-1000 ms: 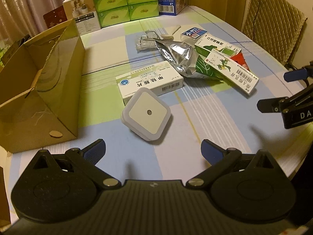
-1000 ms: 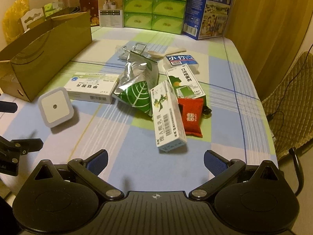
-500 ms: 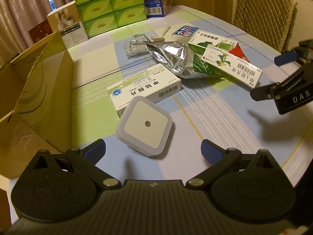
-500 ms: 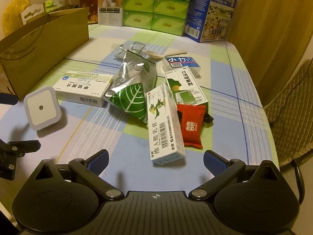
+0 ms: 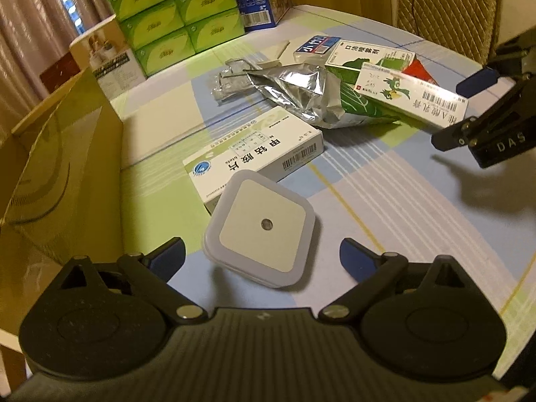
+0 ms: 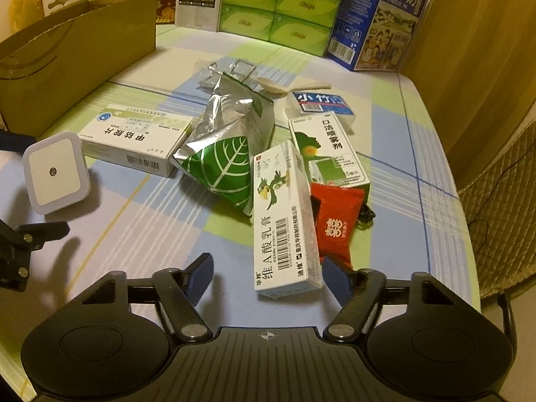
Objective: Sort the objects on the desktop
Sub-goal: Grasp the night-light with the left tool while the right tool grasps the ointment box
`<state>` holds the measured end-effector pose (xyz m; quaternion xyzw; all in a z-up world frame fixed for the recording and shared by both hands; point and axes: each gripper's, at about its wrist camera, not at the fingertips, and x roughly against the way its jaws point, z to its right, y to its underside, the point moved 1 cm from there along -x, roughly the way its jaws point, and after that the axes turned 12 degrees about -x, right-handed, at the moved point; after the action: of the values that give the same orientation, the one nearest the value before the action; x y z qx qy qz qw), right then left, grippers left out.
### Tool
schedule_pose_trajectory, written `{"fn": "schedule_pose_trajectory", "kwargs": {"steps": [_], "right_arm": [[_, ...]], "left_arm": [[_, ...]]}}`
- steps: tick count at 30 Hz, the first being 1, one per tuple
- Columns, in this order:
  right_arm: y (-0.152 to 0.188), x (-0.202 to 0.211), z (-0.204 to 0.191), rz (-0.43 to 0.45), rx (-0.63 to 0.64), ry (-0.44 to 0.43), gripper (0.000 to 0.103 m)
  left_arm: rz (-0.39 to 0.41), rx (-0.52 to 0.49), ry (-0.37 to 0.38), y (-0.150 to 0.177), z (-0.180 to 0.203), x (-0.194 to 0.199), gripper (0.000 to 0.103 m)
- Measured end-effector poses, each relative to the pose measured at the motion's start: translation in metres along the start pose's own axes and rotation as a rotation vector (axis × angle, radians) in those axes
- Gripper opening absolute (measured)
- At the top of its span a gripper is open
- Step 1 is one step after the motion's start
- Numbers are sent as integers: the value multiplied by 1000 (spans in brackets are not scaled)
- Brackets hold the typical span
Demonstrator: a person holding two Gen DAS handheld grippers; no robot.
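Since earlier: both your claws sink toward the table (image 5: 385, 201); right jaws have just been closing.
Ointment box (image 6: 284, 221): long axis runs straight away from your right gripper (image 6: 268, 276), near end between unclamped jaws.
Night light (image 5: 261, 227): centred before your wide-open left gripper (image 5: 263, 258).
Cardboard box (image 5: 60, 167): left.

The foil bag (image 6: 227, 140) is crinkled, shiny metallic film, the night light (image 5: 263, 229) smooth matt white plastic, the ointment box (image 6: 284, 221) glossy printed card (as is the tablet box (image 5: 254, 150)), and the big carton (image 5: 57, 174) plain matt brown cardboard.
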<state>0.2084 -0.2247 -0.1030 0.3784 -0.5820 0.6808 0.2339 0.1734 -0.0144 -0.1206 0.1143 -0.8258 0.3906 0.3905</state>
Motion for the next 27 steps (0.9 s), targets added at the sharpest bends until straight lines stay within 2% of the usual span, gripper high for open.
{"fn": "schedule_pose_trajectory", "kwargs": {"steps": [5,15,21,27], "right_arm": [[-1,-1,1,-3,-3,5,59],[-1,-4,4,-16,-20,8,42],[0,-4,4,-23,-36,9,37],[1,-4,6,-28,-56,3,37]], "left_arm": [[12,-55,-17,-2,3,-4,95],[33,-54,-16,-4,2,-6,91],[39,-48,-8,-5,0,-6,85],[40,-49,1,-6,1,-7,80]]}}
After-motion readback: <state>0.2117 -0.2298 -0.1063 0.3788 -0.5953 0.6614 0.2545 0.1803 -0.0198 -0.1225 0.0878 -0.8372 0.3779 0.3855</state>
